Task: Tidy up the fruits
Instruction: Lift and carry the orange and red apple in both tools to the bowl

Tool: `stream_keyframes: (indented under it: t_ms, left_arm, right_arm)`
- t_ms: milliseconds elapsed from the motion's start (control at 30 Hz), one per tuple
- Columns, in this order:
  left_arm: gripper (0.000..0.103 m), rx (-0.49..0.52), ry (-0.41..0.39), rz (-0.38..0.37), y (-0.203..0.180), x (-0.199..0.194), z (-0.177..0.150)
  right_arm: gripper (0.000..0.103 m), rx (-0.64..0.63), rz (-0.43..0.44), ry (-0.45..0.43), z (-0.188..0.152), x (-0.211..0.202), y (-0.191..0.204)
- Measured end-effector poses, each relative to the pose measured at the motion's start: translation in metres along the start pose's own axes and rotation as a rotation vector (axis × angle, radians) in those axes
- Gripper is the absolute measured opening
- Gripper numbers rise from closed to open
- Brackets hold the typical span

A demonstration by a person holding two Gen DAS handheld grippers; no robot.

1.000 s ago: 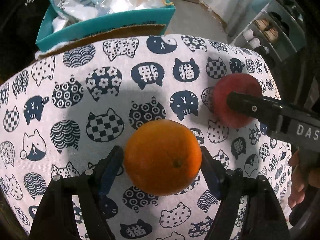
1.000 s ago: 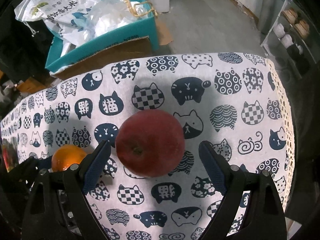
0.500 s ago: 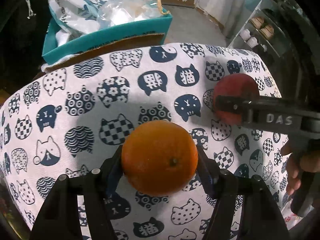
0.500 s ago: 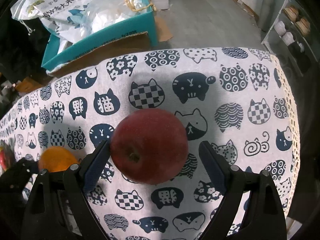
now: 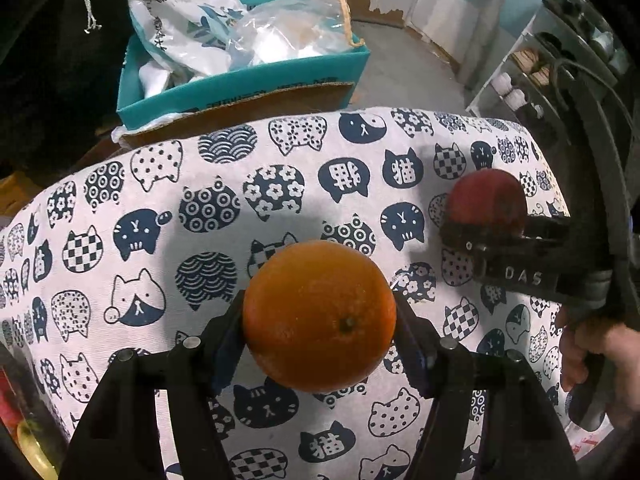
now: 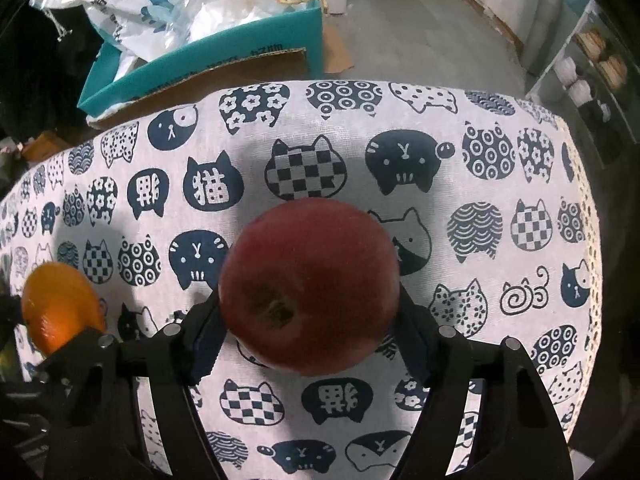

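Note:
My left gripper [image 5: 320,332] is shut on an orange [image 5: 319,315] and holds it above the cat-print tablecloth [image 5: 160,208]. My right gripper [image 6: 310,320] is shut on a red apple [image 6: 310,284] and holds it above the same cloth [image 6: 500,184]. In the left wrist view the apple [image 5: 486,200] and the right gripper [image 5: 486,220] are at the right, with a hand behind. In the right wrist view the orange [image 6: 58,306] shows at the far left in the left gripper [image 6: 60,320].
A teal box [image 5: 240,84] with plastic bags stands beyond the table's far edge, on cardboard; it also shows in the right wrist view [image 6: 208,64]. A white shelf [image 5: 532,80] stands at the right. Something red and yellow [image 5: 24,432] lies at the lower left edge.
Both grippers closed: the left onto the orange, the right onto the apple. Both fruits have risen off the cloth and both views have pulled back a little.

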State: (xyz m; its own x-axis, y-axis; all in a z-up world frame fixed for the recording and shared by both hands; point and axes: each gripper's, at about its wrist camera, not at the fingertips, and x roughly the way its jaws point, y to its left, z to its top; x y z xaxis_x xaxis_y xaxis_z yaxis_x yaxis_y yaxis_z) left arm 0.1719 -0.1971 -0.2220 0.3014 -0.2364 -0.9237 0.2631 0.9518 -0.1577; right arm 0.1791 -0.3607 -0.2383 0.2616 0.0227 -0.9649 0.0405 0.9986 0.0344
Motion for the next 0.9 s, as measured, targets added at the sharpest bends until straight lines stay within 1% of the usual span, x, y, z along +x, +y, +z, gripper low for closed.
stream_keyframes:
  t_ms: [67, 333, 667, 800, 900]
  left_arm:
    - [0.069, 0.001, -0.009, 0.002, 0.001, -0.004, 0.001]
    - [0.069, -0.004, -0.042, 0.004, 0.004, -0.024, 0.001]
    - [0.069, 0.001, -0.109, 0.009, 0.008, -0.067, -0.007]
    - [0.069, 0.011, -0.143, 0.019, 0.011, -0.086, -0.010]
    - [0.069, 0.014, -0.166, 0.024, 0.012, -0.101, -0.014]
  right_arm:
    - [0.073, -0.009, -0.013, -0.011, -0.002, -0.003, 0.003]
    - [0.073, -0.014, 0.007, -0.070, -0.011, -0.029, 0.011]
    - [0.073, -0.016, 0.031, -0.160, -0.021, -0.080, 0.024]
    - [0.073, -0.034, 0.028, -0.208, -0.025, -0.104, 0.032]
    - [0.073, -0.042, 0.043, -0.241, -0.029, -0.120, 0.036]
